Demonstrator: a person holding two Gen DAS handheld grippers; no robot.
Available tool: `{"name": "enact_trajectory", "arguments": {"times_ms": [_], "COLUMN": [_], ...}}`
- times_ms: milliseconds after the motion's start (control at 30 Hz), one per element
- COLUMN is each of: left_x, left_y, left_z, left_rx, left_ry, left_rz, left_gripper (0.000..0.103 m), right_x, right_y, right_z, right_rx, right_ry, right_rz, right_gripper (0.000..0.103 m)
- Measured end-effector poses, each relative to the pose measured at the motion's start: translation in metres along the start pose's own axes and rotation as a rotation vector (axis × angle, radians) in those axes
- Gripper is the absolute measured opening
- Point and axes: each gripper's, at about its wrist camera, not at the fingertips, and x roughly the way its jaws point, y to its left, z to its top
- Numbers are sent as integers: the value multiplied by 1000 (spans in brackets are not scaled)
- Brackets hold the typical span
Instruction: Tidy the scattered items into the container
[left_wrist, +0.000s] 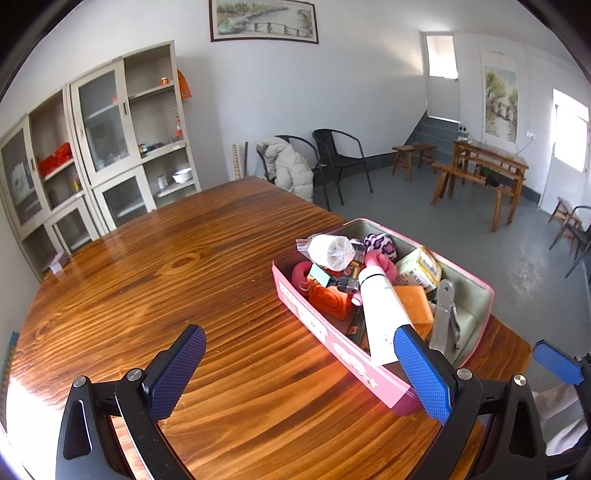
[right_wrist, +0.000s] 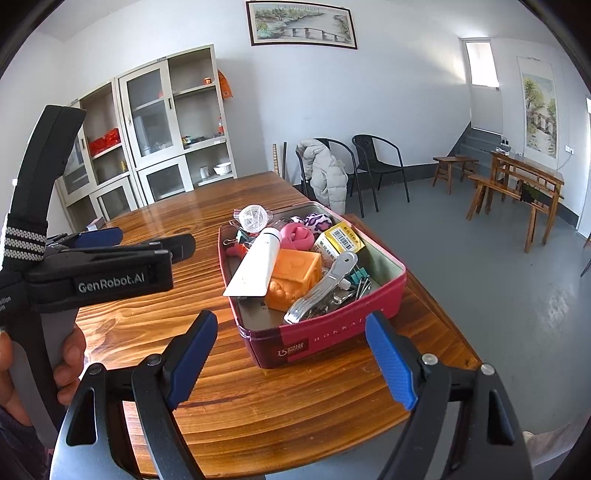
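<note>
Glossy wooden table (right_wrist: 236, 398), metal tin (right_wrist: 388, 266), textured gripper pads (left_wrist: 177, 373)

Black tongs (right_wrist: 291, 360) carry 2 blue textured pads (right_wrist: 388, 360), silver screws, and white "GenRobot.AI" lettering.

Ahead of my fingers I count one red tin (right_wrist: 332, 332) on one wooden table (right_wrist: 155, 317). In the tin, I count one white tube (right_wrist: 258, 262), one orange block (right_wrist: 295, 275), one metal clip (right_wrist: 325, 291), one yellow box (right_wrist: 341, 236), one pink toy (right_wrist: 295, 236) and one purple-patterned cloth (right_wrist: 317, 222). Beyond my fingertips, I count two black chairs (right_wrist: 380, 162), one of them (right_wrist: 325, 147) with a coat.
</note>
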Motion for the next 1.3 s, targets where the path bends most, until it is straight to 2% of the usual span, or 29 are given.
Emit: {"name": "enact_trajectory", "arguments": {"times_ms": [400,600,767,933,1300], "left_x": [6,12,12,14,16], "left_y": [-20,-16,-8,-8,-24], "left_z": [-1,-1,1,5,16], "left_rx": [50,0,-60,-65,-23], "left_ry": [26,65,62,50,27], "left_rz": [52,-42,-133,-113,-165], "left_gripper": [103,103,103,103,103], "right_x": [1,5,6,7,8], "right_y": [-2,-10,-16,-22,-29], "right_z": [5,3,2,0,2], "right_rx": [-12,-6,-4,3,13], "right_ry": [-10,0,7,14,24], "right_rz": [-17,-26,-51,-55,-58], "right_gripper": [86,86,86,86,86]}}
